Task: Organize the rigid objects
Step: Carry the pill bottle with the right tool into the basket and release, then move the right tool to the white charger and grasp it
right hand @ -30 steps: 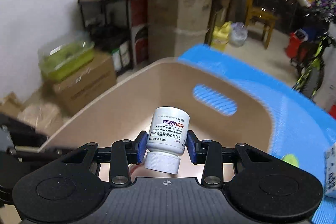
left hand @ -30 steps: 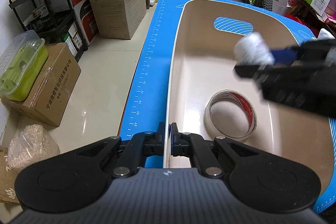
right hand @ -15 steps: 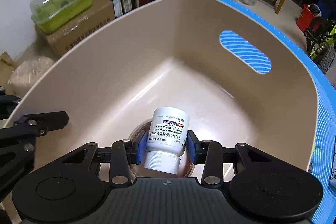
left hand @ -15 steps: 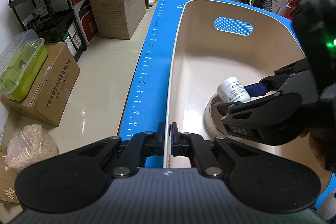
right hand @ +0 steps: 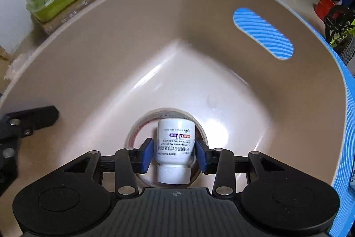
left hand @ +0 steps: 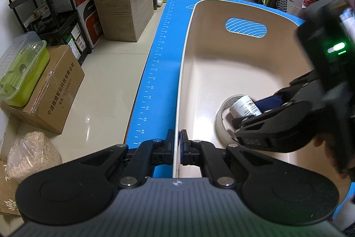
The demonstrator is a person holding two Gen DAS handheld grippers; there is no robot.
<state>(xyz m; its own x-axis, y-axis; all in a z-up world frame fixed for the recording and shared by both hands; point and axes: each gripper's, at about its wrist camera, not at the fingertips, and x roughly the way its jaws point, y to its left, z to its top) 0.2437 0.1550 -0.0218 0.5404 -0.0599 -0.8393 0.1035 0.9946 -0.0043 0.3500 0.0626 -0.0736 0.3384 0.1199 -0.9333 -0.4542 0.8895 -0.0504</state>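
Right gripper (right hand: 175, 156), low centre of its frame, has pads parted just beside the pill bottle (right hand: 175, 143), which sits inside the tape roll (left hand: 223, 113) in the bin (left hand: 221, 68). Left gripper (left hand: 176, 149) clamps the bin rim. I judge a crooked withdrawal could tip the bottle.

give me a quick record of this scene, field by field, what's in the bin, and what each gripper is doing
container: beige bin on a blue mat
in bin: tape roll, lying flat
left gripper: shut on the bin's near rim
right gripper: pads open, apart from the white pill bottle
bottle position: cap toward the camera, inside the tape roll's ring
bottle contact with bin floor: cannot tell
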